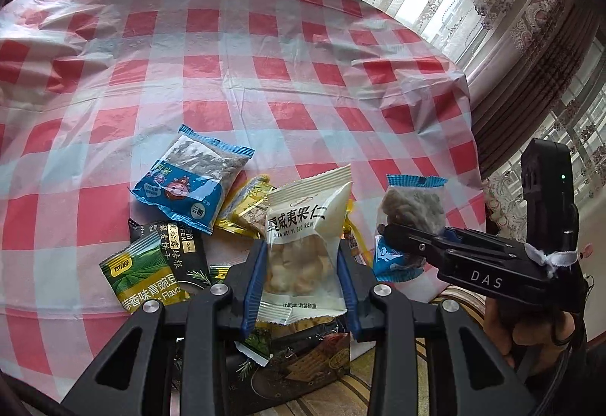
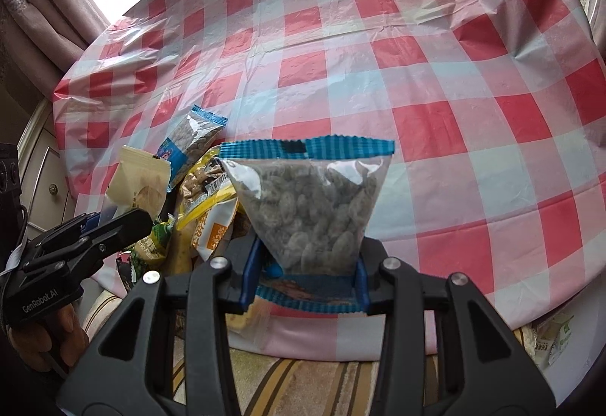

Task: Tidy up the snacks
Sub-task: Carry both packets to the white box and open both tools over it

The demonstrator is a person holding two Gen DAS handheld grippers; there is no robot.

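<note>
Black packet (image 1: 181, 257): partly covered by green packet (image 1: 142, 277). Yellow packet (image 1: 246, 205): mostly under neighbours. Boxed snack (image 1: 303, 359) at desk (image 1: 265, 75) edge: print unreadable, screened by left hand-held gripper (image 1: 301, 264). Pale carton (image 2: 553, 340): cut off, lettering too small.

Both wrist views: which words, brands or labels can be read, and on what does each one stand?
"XIA WEI YI GUO REN": white packet held in the left gripper.
"DAS": body of the right gripper.
"GenRobot.AI": left gripper's body, seen in the right wrist view.
"Gold": black packet.
"Flavo", cut off: green packet.
Barcode on the yellow packet: too small to read.
</note>
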